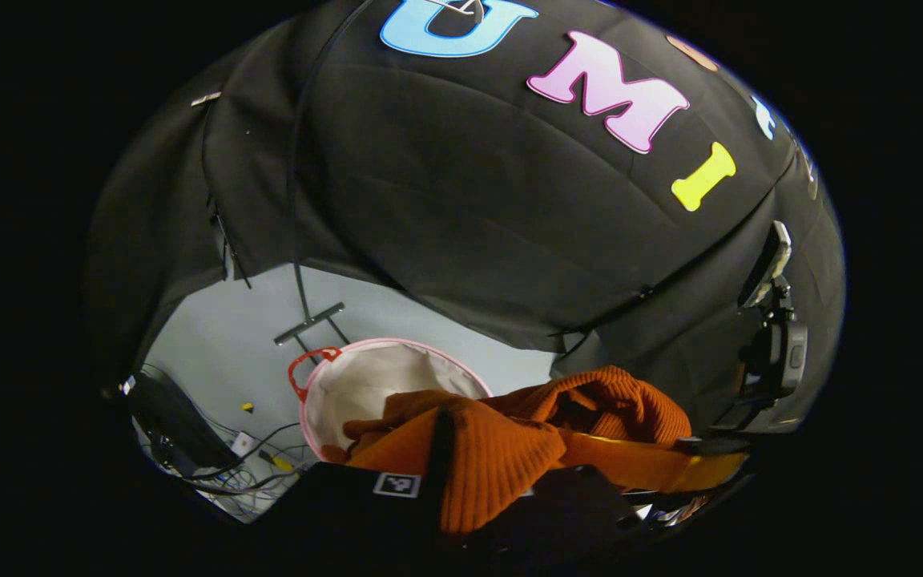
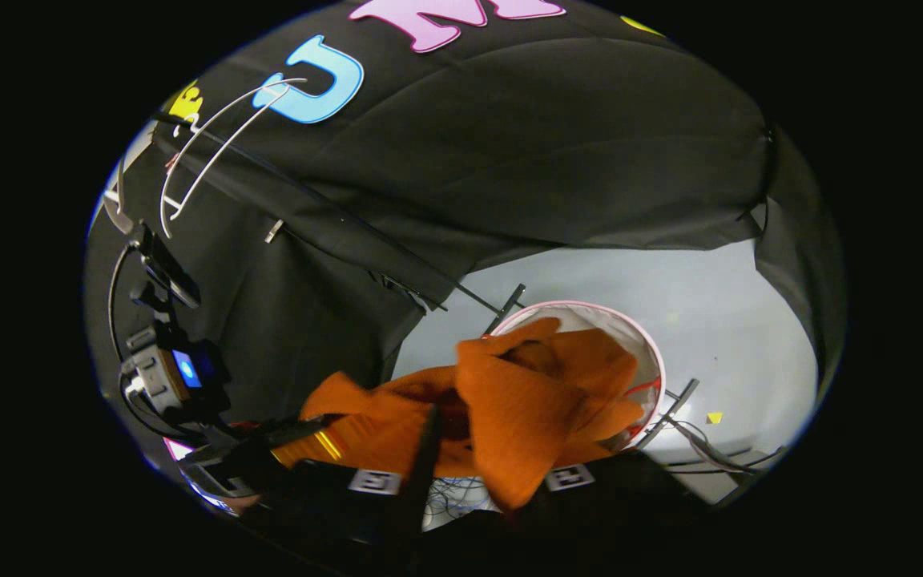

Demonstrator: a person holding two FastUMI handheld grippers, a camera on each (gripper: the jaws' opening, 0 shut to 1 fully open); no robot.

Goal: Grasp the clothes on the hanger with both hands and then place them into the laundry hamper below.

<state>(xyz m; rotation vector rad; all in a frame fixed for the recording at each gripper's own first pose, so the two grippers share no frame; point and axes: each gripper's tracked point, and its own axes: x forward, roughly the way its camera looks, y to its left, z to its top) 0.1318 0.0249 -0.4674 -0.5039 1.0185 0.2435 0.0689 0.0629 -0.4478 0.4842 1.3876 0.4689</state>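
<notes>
Orange knit garment (image 1: 501, 449) hangs btwn both tongs, above the white laundry hamper (image 1: 365, 385) on the floor. Left tongs (image 1: 469, 489) pinch a fold of it; right tongs (image 2: 469, 473) pinch another fold. Bare hanger (image 2: 205, 144) up on the rail.

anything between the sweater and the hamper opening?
Nothing visible. The orange ribbed knit sweater hangs from both tongs above the round white fabric hamper with the pink rim; its mouth looks open, one sweater end seemingly already over it.
</notes>
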